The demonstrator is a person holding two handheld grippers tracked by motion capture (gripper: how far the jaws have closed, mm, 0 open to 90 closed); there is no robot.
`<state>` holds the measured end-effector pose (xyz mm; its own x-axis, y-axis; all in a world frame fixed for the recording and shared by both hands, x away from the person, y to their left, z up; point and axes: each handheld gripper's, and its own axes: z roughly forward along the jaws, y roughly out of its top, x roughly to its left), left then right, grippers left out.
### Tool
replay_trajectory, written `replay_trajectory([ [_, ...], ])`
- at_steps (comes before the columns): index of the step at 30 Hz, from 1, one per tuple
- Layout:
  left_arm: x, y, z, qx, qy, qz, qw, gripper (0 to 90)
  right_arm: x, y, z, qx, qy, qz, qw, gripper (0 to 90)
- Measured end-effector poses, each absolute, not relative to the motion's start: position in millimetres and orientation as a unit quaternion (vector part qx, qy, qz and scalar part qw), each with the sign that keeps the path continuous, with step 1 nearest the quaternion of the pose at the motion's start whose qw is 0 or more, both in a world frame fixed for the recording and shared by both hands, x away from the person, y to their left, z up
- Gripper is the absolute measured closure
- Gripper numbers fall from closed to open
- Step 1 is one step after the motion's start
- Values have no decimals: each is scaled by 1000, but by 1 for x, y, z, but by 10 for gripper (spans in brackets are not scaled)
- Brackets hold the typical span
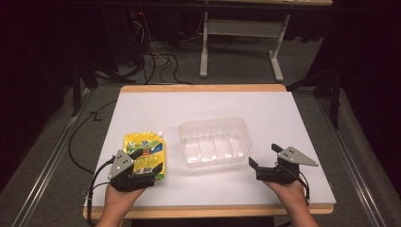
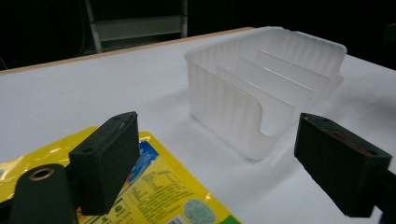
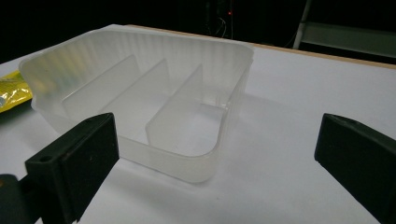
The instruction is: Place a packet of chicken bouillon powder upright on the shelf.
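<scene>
A yellow spouted pouch [image 1: 145, 152] lies flat on the white table [image 1: 283, 118], left of a clear plastic tray [image 1: 215, 142] with inner dividers. My left gripper [image 1: 149, 160] hovers over the pouch's near end, jaws wide open, nothing gripped. In the left gripper view the pouch [image 2: 154, 186] lies under the left jaw and the tray [image 2: 266, 88] stands ahead. My right gripper [image 1: 265, 155] sits open at the tray's near right corner, apart from it. The right gripper view shows the tray [image 3: 144, 98] ahead and a corner of the pouch [image 3: 11, 91] at far left.
The table's wooden front edge [image 1: 213, 210] runs just below both hands. Bare white surface lies right of the tray and behind it. Beyond the table stand a grey desk frame [image 1: 241, 42] and loose cables [image 1: 156, 61] on the dark floor.
</scene>
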<state>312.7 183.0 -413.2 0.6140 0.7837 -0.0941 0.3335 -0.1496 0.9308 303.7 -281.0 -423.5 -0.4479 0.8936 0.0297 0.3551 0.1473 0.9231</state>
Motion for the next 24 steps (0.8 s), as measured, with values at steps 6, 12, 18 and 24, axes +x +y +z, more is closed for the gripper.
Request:
replay_trajectory([
  [6, 323, 189, -422, 733, 398, 205, 512, 153, 305, -283, -425, 448, 700, 479, 282, 2],
  [12, 320, 191, -421, 733, 390, 224, 510, 161, 306, -283, -426, 452, 699, 478, 282, 2],
  [18, 321, 194, -421, 728, 393, 232, 511, 165, 306, -283, -426, 452, 699, 474, 286, 18],
  [24, 321, 196, -421, 724, 392, 237, 516, 212, 309, -289, -427, 472, 691, 468, 284, 330],
])
